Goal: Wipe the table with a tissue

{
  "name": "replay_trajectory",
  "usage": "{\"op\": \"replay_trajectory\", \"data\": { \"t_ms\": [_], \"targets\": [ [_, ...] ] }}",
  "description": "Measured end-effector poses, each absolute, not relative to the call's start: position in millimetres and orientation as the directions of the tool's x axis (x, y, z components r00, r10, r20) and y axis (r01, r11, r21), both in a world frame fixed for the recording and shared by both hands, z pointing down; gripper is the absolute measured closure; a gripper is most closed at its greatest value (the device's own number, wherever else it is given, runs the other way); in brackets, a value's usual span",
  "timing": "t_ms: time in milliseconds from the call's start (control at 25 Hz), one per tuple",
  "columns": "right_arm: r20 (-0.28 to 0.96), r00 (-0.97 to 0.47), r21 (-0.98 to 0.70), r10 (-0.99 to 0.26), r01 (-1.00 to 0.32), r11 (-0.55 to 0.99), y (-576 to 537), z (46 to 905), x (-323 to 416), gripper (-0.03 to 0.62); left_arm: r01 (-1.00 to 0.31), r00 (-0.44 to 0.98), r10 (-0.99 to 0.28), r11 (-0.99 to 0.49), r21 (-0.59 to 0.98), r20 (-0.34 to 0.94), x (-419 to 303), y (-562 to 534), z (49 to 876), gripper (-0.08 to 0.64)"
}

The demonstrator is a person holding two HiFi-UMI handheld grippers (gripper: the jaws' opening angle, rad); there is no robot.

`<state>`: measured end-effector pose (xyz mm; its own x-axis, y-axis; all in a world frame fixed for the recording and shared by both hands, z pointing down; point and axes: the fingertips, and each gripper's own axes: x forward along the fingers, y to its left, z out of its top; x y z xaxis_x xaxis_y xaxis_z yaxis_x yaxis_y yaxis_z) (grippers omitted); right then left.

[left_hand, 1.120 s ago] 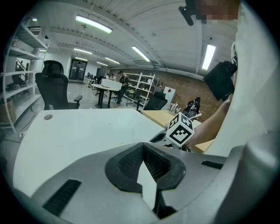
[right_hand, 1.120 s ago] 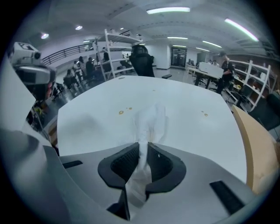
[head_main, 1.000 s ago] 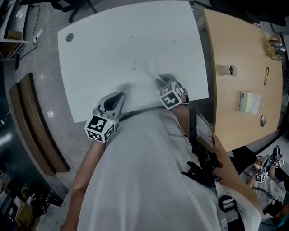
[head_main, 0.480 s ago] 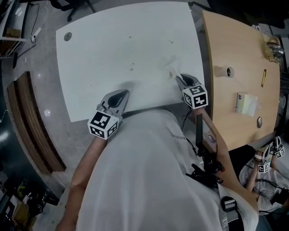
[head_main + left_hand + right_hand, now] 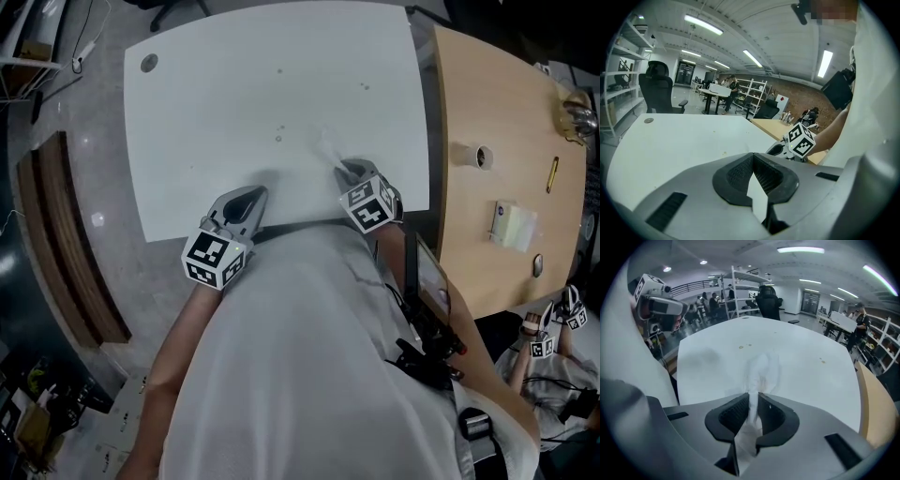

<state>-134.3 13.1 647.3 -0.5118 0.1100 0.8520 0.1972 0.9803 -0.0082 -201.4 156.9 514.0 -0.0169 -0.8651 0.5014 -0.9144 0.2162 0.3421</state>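
A white table (image 5: pixel 234 94) fills the head view. My right gripper (image 5: pixel 344 170) stands near its front edge, right of the middle, shut on a white tissue (image 5: pixel 327 145) that trails ahead of it on the tabletop. In the right gripper view the tissue (image 5: pixel 761 369) is pinched between the jaws of the right gripper (image 5: pixel 753 397) and lies crumpled on the table (image 5: pixel 801 362). My left gripper (image 5: pixel 246 198) rests at the front edge further left, shut, with nothing held. The left gripper view shows the left gripper (image 5: pixel 753 157) with its jaws together.
Small specks (image 5: pixel 278 138) mark the white table, and a round grommet (image 5: pixel 148 63) sits in its far left corner. A wooden table (image 5: pixel 497 244) adjoins on the right with a tape roll (image 5: pixel 478 155), a pen (image 5: pixel 553 173) and a yellow pad (image 5: pixel 514 225).
My right gripper swept the tissue to the right along the table, then back left, close to where it was a second ago. The left gripper stayed put.
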Motion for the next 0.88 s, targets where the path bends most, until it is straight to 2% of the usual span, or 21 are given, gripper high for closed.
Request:
{"op": "replay_trajectory", "data": {
  "t_ms": [120,320,480,560,600,680,800,880],
  "targets": [
    [0.844,-0.508,-0.016,0.172,0.298,0.955,39.5,645.3,-134.8,0.526,-0.913,-0.020,-0.864,0.220,0.342,0.502,-200.7,158.1,513.2,0.554],
    [0.816,-0.461,-0.076,0.348,0.511,0.856,100.4,644.8,-130.3,0.527,-0.912,-0.015,-0.861,0.220,0.345,0.509,-198.4,159.7,515.7,0.554],
    [0.820,-0.312,-0.095,0.479,0.752,0.653,135.4,645.2,-109.1,0.526,-0.911,-0.013,-0.858,0.222,0.348,0.513,-196.1,160.9,517.4,0.554],
    [0.829,-0.263,-0.053,0.493,0.841,0.538,130.2,641.8,-99.5,0.526,-0.910,-0.013,-0.858,0.223,0.349,0.513,-196.9,161.3,517.5,0.554],
    [0.825,-0.284,-0.026,0.488,0.844,0.535,119.2,637.1,-98.6,0.526,-0.910,-0.014,-0.859,0.223,0.349,0.512,-197.5,161.2,517.2,0.554],
    [0.808,-0.393,0.001,0.439,0.746,0.666,79.3,627.1,-102.4,0.526,-0.910,-0.017,-0.861,0.224,0.349,0.508,-198.7,160.9,516.8,0.554],
    [0.833,-0.498,0.038,0.242,0.487,0.872,0.1,630.3,-105.2,0.526,-0.910,-0.015,-0.863,0.221,0.351,0.505,-202.0,158.6,518.3,0.554],
    [0.854,-0.498,0.094,0.153,0.437,0.895,-30.1,631.8,-105.4,0.526,-0.912,-0.006,-0.864,0.211,0.351,0.503,-201.8,155.4,518.1,0.554]
  ]
}}
